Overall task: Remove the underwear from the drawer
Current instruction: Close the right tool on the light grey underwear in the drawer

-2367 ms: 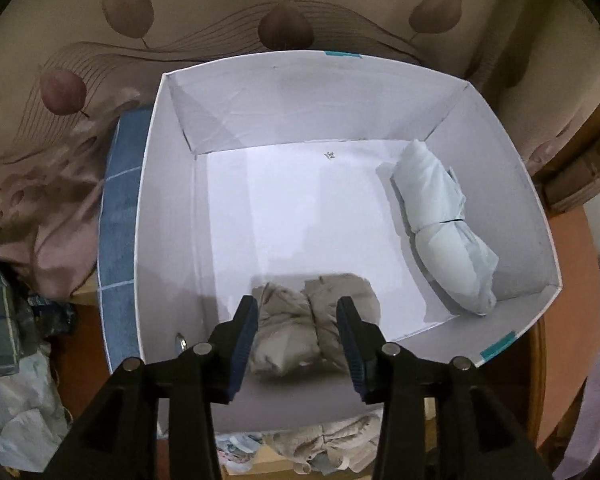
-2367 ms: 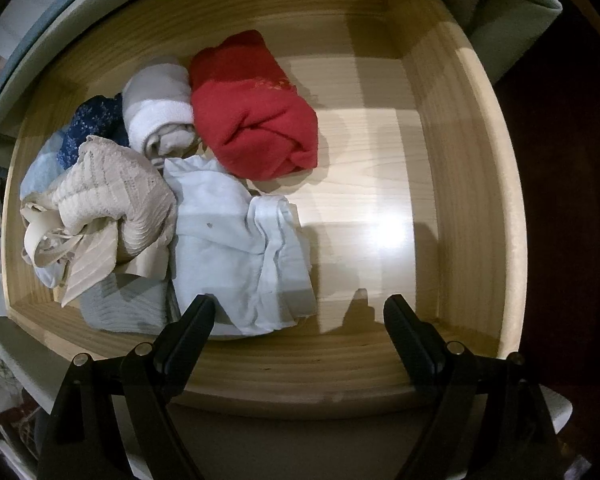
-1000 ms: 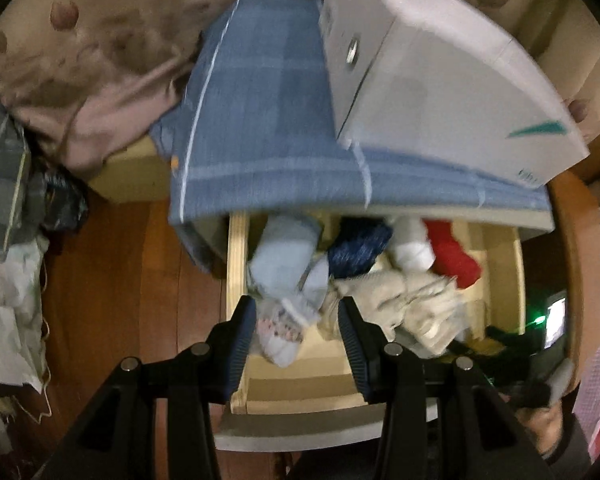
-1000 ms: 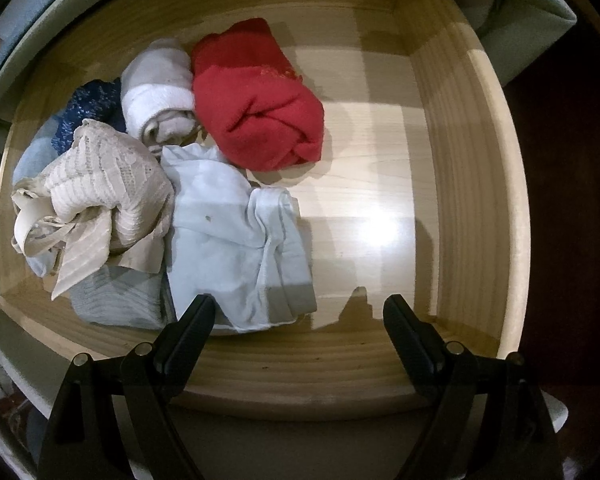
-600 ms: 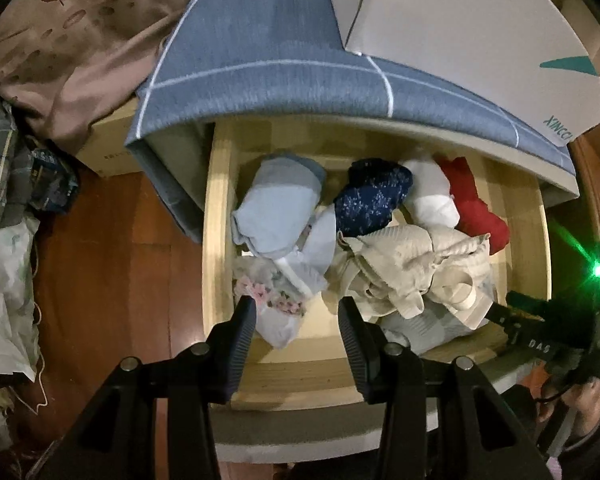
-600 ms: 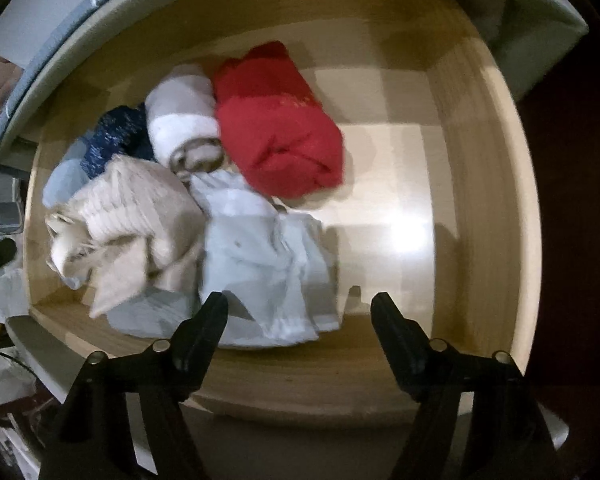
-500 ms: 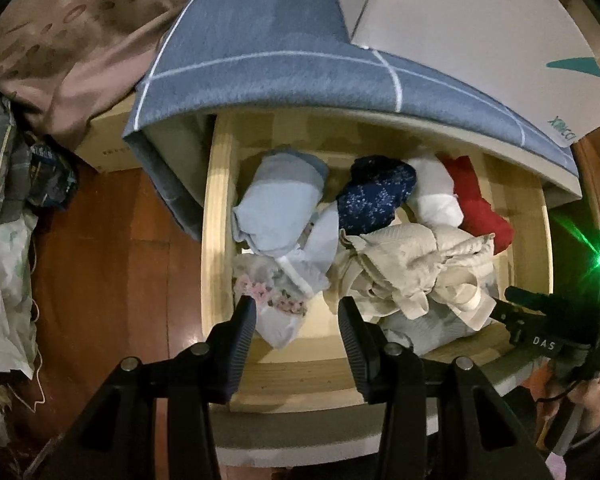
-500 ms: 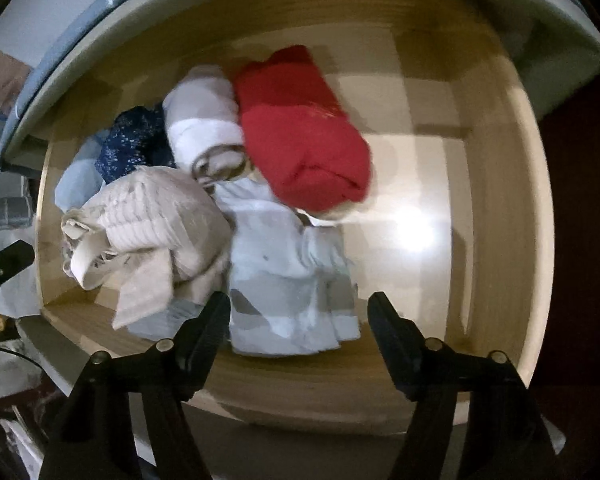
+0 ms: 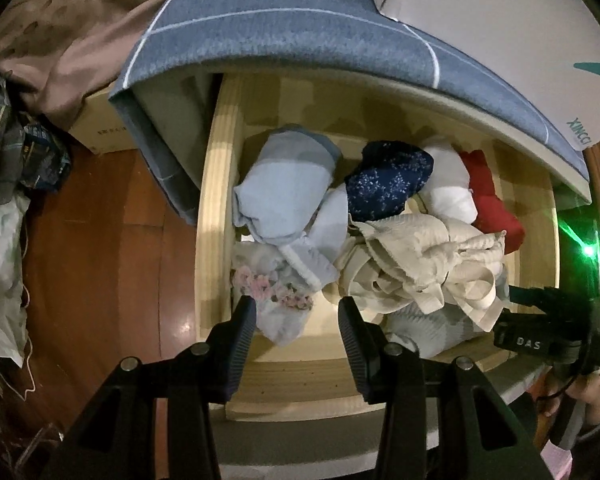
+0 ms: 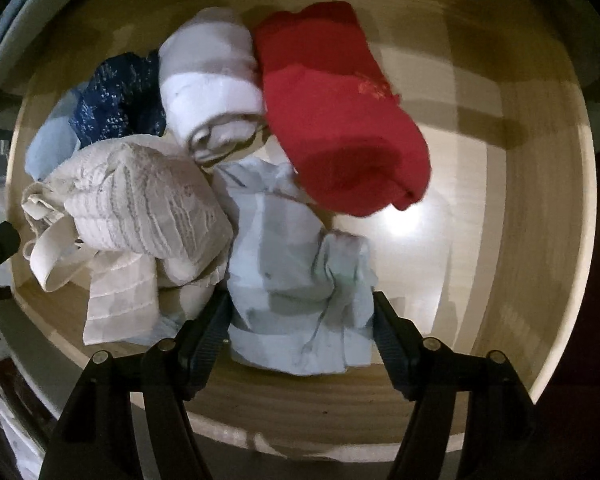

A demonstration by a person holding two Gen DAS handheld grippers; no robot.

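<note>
The right gripper [image 10: 300, 312] stood wide open astride the pale blue underwear [image 10: 296, 280] at the wooden drawer's [image 10: 540, 200] front, a soft, light bundle best pinched at its bunched middle, while the left gripper [image 9: 296, 320] hung open, empty.

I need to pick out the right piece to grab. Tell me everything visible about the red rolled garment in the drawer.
The red rolled garment is a soft knit bundle, rolled into a thick tube with a faint orange mark on top. It lies in the pale wooden drawer, its side against the white-and-grey rolled cloth, its near end overlapping the crumpled pale blue garment. No tongs touch it.
</note>
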